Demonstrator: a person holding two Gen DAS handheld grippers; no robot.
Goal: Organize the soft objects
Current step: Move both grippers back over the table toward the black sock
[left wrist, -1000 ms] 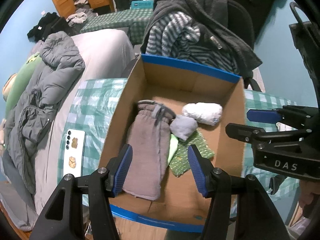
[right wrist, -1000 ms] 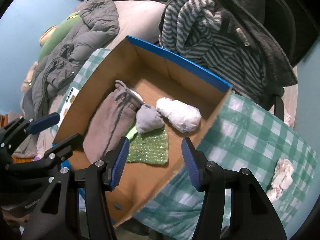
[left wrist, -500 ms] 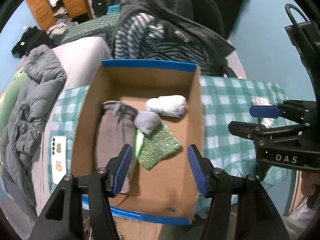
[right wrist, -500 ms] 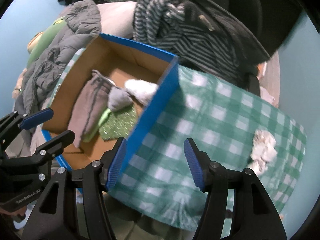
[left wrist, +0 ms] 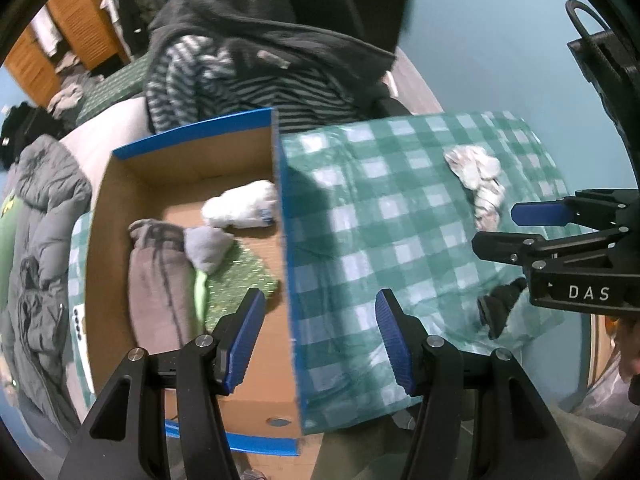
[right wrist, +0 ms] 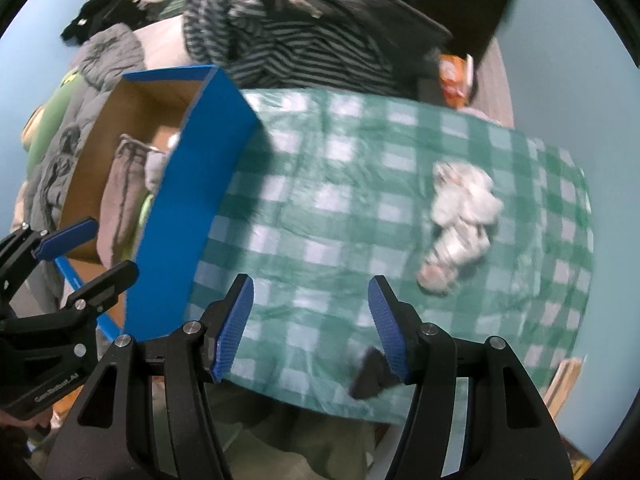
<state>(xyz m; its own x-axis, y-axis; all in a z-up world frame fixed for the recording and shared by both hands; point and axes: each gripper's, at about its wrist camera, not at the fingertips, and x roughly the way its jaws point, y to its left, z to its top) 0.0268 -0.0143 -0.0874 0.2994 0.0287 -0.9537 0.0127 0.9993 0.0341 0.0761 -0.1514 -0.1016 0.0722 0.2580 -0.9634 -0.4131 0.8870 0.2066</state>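
Above the checked cloth, the right hand-held gripper (right wrist: 310, 320) points steeply down with its blue pads (right wrist: 234, 322) set well apart and nothing between them. Only the green-and-white cloth over the bench (right wrist: 360, 184) shows in the gap. A small dark item (right wrist: 370, 376) lies on the cloth just by the right pad, at the near edge. Farther off to the right, a crumpled whitish soft bundle (right wrist: 460, 216) lies loose on the cloth, well apart from the pads.

To the left, the left hand-held gripper (left wrist: 318, 334) also points steeply down, jaws wide and empty. It straddles the blue-faced right wall of the cardboard box (left wrist: 286, 240), one pad over the box floor and the other over the cloth, neither touching the wall.

Inside the box lie a grey-brown fleece piece (left wrist: 158, 280) along the left side, a small grey bundle (left wrist: 206, 246) beside it, a glittery green cloth (left wrist: 236, 284) partly under that bundle, and a white rolled bundle (left wrist: 242, 204) against the right wall.

Behind the box, a striped garment and a dark fleece (left wrist: 256, 64) hang over a chair. A grey padded jacket (left wrist: 40, 216) lies on the bed to the left.
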